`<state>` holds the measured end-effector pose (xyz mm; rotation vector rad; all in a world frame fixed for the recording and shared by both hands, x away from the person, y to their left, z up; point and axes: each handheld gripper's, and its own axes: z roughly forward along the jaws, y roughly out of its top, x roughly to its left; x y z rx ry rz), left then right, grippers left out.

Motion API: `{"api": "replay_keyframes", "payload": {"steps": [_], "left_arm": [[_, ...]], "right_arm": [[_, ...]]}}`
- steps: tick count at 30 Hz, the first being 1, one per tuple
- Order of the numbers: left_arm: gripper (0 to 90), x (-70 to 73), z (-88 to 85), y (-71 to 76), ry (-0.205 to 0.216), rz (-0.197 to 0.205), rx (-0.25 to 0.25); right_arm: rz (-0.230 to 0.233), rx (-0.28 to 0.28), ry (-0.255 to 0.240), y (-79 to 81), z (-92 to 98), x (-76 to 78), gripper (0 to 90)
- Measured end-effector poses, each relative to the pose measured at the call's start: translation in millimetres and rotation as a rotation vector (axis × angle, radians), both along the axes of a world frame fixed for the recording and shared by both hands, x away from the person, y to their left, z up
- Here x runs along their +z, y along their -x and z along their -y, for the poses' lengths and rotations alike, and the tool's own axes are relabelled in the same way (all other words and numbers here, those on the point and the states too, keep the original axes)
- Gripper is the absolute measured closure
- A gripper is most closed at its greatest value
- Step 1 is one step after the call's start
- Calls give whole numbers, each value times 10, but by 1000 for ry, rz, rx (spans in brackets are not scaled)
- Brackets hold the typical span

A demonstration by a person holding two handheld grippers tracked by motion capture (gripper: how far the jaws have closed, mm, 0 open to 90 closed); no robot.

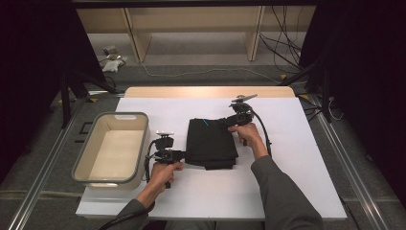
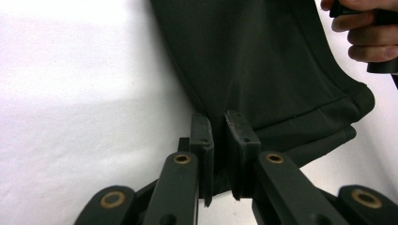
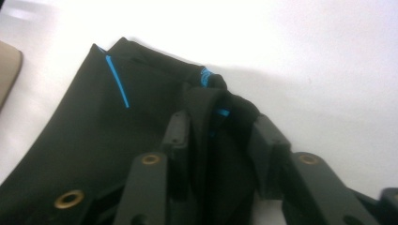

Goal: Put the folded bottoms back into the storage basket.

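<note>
Black folded garment [image 1: 211, 143] lies on the table [image 1: 287, 182], pinched by left gripper [image 2: 224, 136] and right gripper [image 3: 220, 136]. Risk: thin edge grips slip, folds collapse when lifted.

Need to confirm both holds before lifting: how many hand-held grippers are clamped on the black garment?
2. The left hand-held gripper pinches the folded black garment at its near left edge; the right hand-held gripper grips bunched fabric at its far right corner.

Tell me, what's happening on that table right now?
Left gripper shut on folded black garment, near corner. Right gripper shut on far corner. Beige bin beside, nothing in between.
</note>
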<state>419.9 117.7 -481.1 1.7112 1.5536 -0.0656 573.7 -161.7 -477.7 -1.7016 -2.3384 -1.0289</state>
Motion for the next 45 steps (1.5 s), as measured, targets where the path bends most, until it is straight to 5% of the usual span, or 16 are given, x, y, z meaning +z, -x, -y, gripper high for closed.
{"api": "replay_keyframes", "payload": {"steps": [8, 25, 36, 45], "left_arm": [[843, 61, -2, 19, 5, 27, -11], [846, 346, -86, 50, 38, 99, -38], [847, 583, -184, 68, 60, 150, -58], [842, 374, -224, 48, 10, 84, -56]], "right_arm": [[31, -7, -69, 37, 15, 61, 757], [140, -26, -182, 142, 43, 424, 765], [167, -33, -234, 176, 22, 573, 766], [118, -28, -90, 176, -163, 296, 761]]}}
